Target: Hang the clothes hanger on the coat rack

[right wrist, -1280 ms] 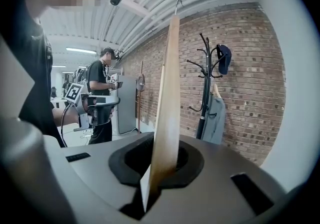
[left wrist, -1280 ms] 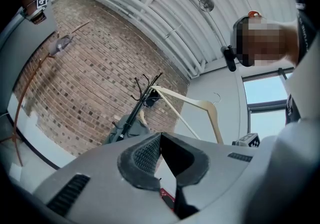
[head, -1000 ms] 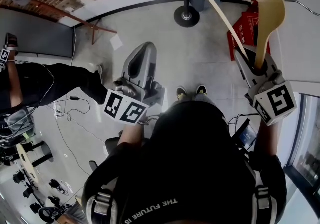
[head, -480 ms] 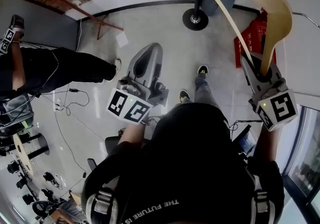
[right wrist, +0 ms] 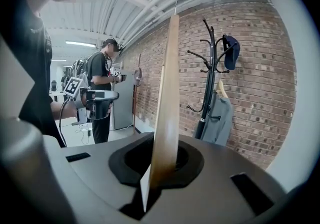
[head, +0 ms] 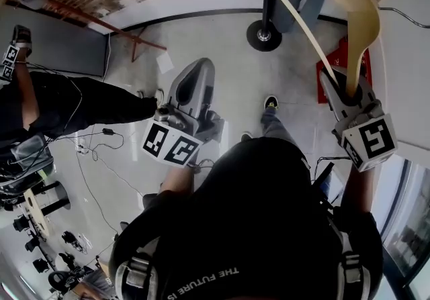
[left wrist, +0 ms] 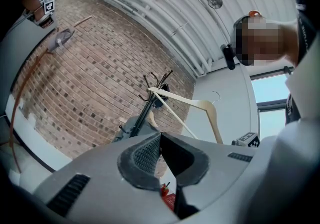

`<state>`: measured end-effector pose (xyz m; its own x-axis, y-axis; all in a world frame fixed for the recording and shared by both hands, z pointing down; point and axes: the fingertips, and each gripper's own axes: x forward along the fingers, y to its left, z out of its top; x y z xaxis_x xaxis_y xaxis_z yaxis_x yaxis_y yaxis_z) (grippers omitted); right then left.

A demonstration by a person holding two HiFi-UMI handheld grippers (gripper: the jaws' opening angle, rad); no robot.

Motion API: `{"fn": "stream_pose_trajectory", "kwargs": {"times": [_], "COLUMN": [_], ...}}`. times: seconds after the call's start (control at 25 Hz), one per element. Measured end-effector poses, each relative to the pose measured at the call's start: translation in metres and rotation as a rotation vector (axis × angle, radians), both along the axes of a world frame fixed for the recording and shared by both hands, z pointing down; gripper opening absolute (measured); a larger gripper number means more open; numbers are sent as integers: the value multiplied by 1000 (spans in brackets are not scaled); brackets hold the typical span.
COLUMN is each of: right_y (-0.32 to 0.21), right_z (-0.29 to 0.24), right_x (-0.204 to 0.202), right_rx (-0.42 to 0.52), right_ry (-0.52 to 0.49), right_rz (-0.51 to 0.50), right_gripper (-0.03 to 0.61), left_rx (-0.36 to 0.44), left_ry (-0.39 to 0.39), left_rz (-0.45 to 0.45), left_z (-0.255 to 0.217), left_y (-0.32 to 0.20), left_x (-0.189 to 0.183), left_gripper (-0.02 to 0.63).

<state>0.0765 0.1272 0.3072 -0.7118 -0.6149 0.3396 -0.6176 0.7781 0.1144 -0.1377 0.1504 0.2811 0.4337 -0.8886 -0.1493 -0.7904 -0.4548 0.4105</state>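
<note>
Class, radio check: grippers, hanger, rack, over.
Right gripper shut on pale wooden clothes hanger. Left gripper shut, empty. Black metal coat rack ahead, hanger not hung.

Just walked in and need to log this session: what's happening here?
A person holds a wooden hanger, clamped by one end in the right hand-held gripper, hook uppermost. The coat rack stands ahead by the brick wall, with a cap and a grey garment on it. The hanger is not on the rack yet. The left hand-held gripper is shut and empty.
</note>
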Motion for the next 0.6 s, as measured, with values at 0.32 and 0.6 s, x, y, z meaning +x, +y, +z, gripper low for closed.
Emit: {"fn": "stream_pose_trajectory", "kwargs": {"times": [0.32,0.6], "right_y": [-86,-142], "right_z": [6,15], "right_x": [19,39], "right_rx": [-10,-27], "right_ry": [20,24], "right_rz": [-12,-25], "right_gripper": [35,35], "left_rx": [4,-16], "left_ry": [-27,-45], "left_rz": [23,7], "left_z": [-9,-1], "left_y": [-91,-145], "left_x": [25,48], "left_gripper": [20,20]}}
